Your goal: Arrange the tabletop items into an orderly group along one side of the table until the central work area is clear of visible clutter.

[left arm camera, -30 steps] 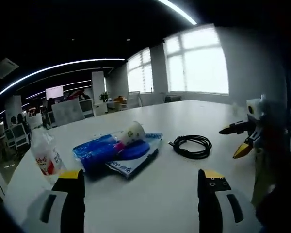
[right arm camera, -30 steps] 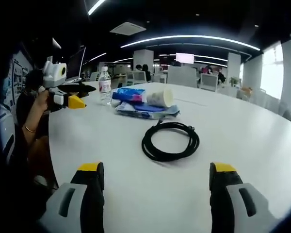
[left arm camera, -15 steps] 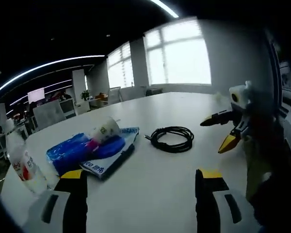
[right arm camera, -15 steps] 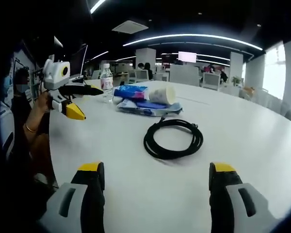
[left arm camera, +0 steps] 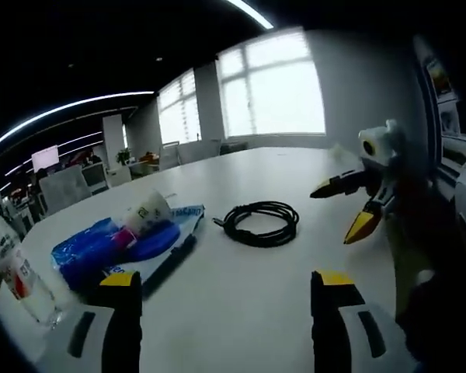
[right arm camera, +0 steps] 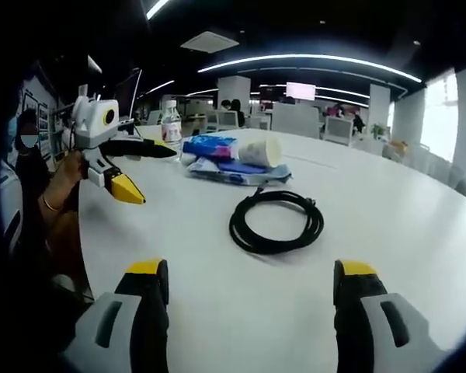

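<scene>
The white table [right arm camera: 419, 233] is seen to carry a loose spread of items across its middle. Largest is the flat blue-and-white packet [left arm camera: 167, 249], on which a blue wrapped pack [left arm camera: 89, 250] and a paper cup [left arm camera: 146, 214] on its side are lying; the cup's long axis runs roughly along the pack. A water bottle [right arm camera: 169, 136] stands upright just beyond this pile. The coiled black cable [right arm camera: 276, 221] lies apart from the pile, flat, nearer the centre.

From the right gripper [right arm camera: 248, 291] the cable is found straight ahead and nearest; the pile lies beyond it. From the left gripper [left arm camera: 221, 299] the cable is ahead, slightly right, and the pile ahead to the left.

Both grippers are held above the table with jaws wide apart, nothing between them and nothing touched. The right gripper is judged better placed for the cable, the left for the pile.
</scene>
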